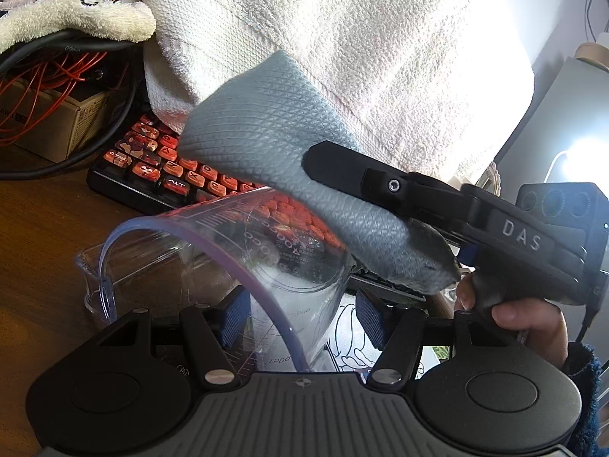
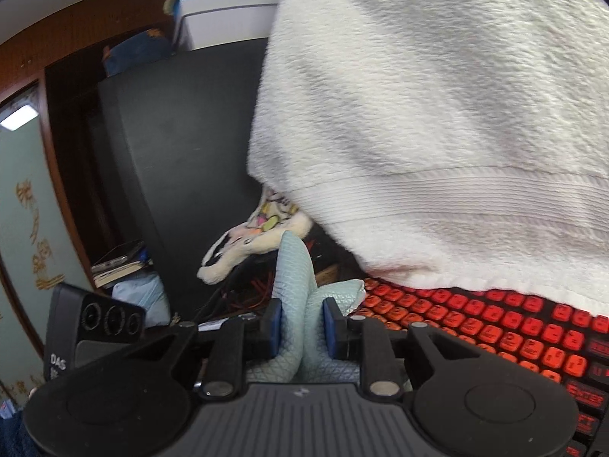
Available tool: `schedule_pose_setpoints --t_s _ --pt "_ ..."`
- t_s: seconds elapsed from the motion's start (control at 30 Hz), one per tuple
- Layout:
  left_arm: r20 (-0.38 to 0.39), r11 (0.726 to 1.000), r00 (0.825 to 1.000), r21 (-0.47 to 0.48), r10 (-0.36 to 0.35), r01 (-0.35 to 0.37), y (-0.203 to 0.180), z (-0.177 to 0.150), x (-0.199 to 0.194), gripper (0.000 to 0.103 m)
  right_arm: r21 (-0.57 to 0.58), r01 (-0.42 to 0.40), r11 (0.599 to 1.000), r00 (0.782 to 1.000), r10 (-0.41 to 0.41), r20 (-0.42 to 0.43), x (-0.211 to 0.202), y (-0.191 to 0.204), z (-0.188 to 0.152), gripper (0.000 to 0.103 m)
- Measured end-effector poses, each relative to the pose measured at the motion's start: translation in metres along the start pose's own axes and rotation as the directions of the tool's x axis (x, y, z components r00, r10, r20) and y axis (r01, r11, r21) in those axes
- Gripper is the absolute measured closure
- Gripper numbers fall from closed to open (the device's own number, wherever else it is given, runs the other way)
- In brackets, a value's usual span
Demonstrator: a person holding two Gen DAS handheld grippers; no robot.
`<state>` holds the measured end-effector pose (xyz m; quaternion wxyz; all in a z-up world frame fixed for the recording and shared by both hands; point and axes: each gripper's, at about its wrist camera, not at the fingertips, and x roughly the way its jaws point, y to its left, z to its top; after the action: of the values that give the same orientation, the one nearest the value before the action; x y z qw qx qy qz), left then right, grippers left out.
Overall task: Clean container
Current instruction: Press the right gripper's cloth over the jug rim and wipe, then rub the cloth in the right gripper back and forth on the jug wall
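A clear plastic measuring container (image 1: 266,251) with printed scale marks is tilted, its rim toward the camera, between the blue pads of my left gripper (image 1: 302,318), which is shut on it. From the right, my right gripper (image 1: 323,163) reaches in, shut on a grey-blue textured cloth (image 1: 266,144). The cloth drapes over the container's upper far side. One right finger (image 1: 380,184) shows on top of the cloth; the other is hidden behind it. In the right wrist view the cloth (image 2: 300,285) is bunched and pinched between the pads of the right gripper (image 2: 302,327).
A keyboard with red keys (image 1: 160,167) lies on the wooden desk (image 1: 38,228) behind the container. A big white towel (image 1: 342,38) hangs over it. A clear rectangular box (image 1: 125,266) sits at the left, a cardboard box with red wires (image 1: 49,114) beyond. A hand (image 1: 533,323) holds the right gripper.
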<state>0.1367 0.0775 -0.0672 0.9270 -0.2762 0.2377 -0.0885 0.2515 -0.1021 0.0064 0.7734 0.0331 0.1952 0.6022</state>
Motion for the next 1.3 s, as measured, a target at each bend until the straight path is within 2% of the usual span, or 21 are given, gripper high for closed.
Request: schedule_pose_setpoints --t_s 0.17,0.4,0.57,0.77,0.97,1.17,1.3 --pt "0.0 1.0 1.0 0.0 0.0 0.0 0.0 0.0 0.0 0.042 0.002 0.0 1.0 1.0 0.0 0.001 0.002 0.001 -0.001 0.081" --pt "0.0 1.0 1.0 0.0 0.0 0.0 0.0 0.0 0.0 0.042 -0.066 -0.095 0.993 0.995 0.093 -0.037 0.011 0.024 -0.004 0.081" --pt "-0.001 1.0 1.0 0.0 0.0 0.0 0.0 0.0 -0.001 0.042 -0.069 -0.119 0.991 0.992 0.116 -0.043 0.01 0.023 -0.005 0.081" --pt "-0.001 1.0 1.0 0.0 0.0 0.0 0.0 0.0 -0.001 0.042 -0.006 -0.039 0.999 0.999 0.039 -0.012 0.003 0.003 -0.002 0.082" --pt "0.0 1.0 1.0 0.0 0.0 0.0 0.0 0.0 -0.001 0.042 0.007 -0.014 1.0 1.0 0.014 -0.006 0.003 0.002 -0.001 0.081" --pt "0.0 1.0 1.0 0.0 0.0 0.0 0.0 0.0 -0.001 0.042 -0.06 -0.107 0.992 0.994 0.105 -0.041 0.011 0.022 -0.005 0.081" --pt "-0.001 1.0 1.0 0.001 0.0 0.0 0.0 0.001 -0.001 0.042 -0.068 -0.123 0.99 0.992 0.12 -0.049 0.011 0.024 -0.005 0.081"
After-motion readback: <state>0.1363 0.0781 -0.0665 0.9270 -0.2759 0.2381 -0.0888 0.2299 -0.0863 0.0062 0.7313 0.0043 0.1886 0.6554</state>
